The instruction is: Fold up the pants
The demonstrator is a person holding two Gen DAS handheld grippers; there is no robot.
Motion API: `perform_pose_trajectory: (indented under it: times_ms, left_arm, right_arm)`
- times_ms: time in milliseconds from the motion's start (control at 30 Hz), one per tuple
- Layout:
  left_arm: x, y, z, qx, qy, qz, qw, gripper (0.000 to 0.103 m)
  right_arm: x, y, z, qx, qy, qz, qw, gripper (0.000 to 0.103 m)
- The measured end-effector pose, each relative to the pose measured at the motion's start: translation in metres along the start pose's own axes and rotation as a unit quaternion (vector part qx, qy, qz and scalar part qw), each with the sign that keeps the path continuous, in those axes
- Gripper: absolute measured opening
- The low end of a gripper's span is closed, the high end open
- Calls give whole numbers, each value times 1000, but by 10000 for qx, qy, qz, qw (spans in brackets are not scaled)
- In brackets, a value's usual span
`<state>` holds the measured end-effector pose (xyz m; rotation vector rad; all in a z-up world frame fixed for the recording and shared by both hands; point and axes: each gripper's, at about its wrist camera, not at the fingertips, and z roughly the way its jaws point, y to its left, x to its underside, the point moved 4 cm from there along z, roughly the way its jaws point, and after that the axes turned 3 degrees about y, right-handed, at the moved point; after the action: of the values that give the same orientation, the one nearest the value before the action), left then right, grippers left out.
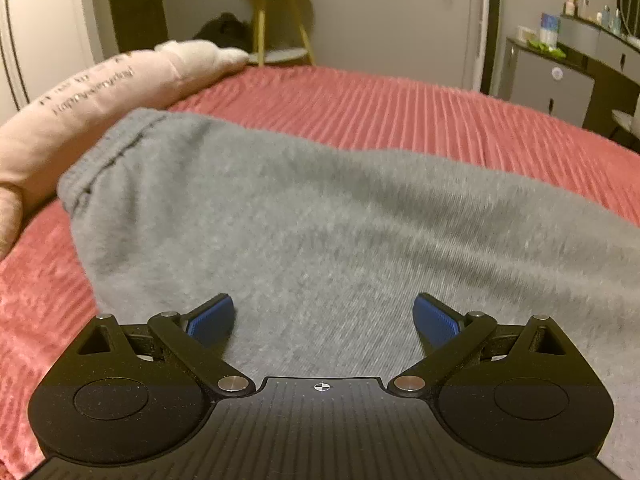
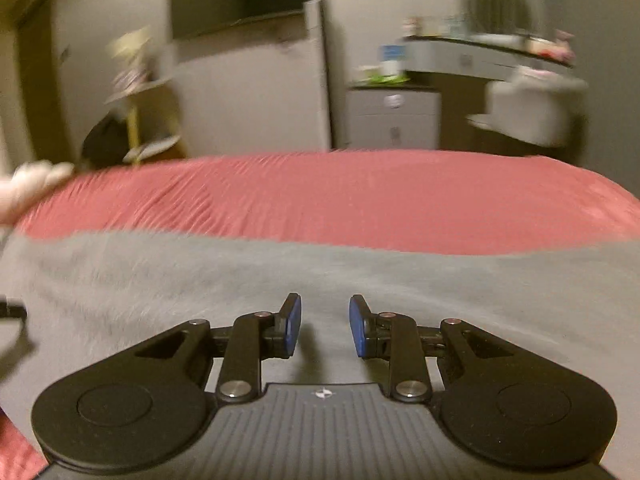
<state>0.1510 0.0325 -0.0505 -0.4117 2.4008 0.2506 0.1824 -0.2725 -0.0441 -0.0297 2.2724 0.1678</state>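
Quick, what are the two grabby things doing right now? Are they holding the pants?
Left hand-held gripper: open wide, holding nothing, above the gray pants.
Right hand-held gripper: open with a narrower gap, nothing between its pads, over the pants.

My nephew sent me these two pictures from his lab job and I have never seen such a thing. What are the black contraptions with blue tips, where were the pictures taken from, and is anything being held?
Each black contraption is a hand-held two-finger gripper with blue pads; a person carries one in each hand. A small camera on each looks forward along its fingers, so each picture shows that gripper's own view. The left gripper has its fingers spread wide over grey pants, which lie on a bed with a red ribbed blanket. A pink pillow lies beside the pants' waistband. The right gripper has a narrower gap between its pads and hangs over the same pants; its picture is blurred. Neither gripper holds anything: nothing is between the pads.
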Motion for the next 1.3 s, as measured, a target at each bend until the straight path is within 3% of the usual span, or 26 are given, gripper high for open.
perform_pose_trajectory:
  times_ms: [100, 167, 200, 267, 367, 400, 467, 533, 567, 700, 767, 833, 867, 1100, 1300]
  left_arm:
    - [-1, -2, 3, -38, -70, 75, 9999, 101]
    - [-1, -2, 5, -27, -85, 82, 9999, 102]
    - [-1, -2, 6, -14, -89, 69, 9999, 102]
    - [-2, -1, 8, -1, -85, 40, 10000, 103]
    - [-2, -1, 8, -2, -88, 41, 10000, 103]
    - [-3, -1, 8, -5, -87, 44, 10000, 103]
    - [-3, -1, 7, -18, -106, 68, 9999, 102]
    - [-2, -4, 5, -19, -94, 124, 9999, 102]
    - [-1, -5, 3, 16, -91, 168, 9998, 102]
    - [3, -17, -8, 316, -92, 428, 9985, 102]
    - [6, -23, -14, 381, -120, 585, 9975, 102]
    - [9, -26, -19, 382, -153, 664, 9969, 102]
    - [10, -27, -21, 402, -146, 654, 9969, 102]
    - [16, -35, -24, 457, -60, 763, 9960, 102]
    - [19, -37, -22, 466, -6, 811, 9956, 102]
  right_arm:
    - [0, -31, 13, 159, -18, 19, 9999, 29]
    - [-1, -71, 11, 693, -11, 180, 9974, 29]
    - [-1, -97, 10, 1158, 21, 379, 9925, 30]
    - [6, -162, -5, 2014, 136, 1180, 9723, 30]
    - [15, -221, -45, 3154, 352, 2065, 9256, 30]
    - [21, -234, -67, 3259, 266, 2408, 9138, 30]
    - [35, -246, -104, 2804, -76, 3153, 9066, 43]
    - [58, -253, -141, 2232, -415, 3940, 8906, 59]
    - [72, -256, -159, 2017, -578, 4280, 8791, 61]
    - [116, -265, -179, 1424, -772, 5197, 8389, 58]
    - [127, -273, -180, 1267, -790, 5512, 8209, 44]
    - [132, -282, -175, 1191, -724, 5747, 8064, 42]
    - [134, -282, -172, 1184, -705, 5795, 8032, 41]
    - [145, -263, -168, 940, -342, 5762, 8111, 41]
    - [144, -261, -164, 642, -476, 5800, 8107, 45]
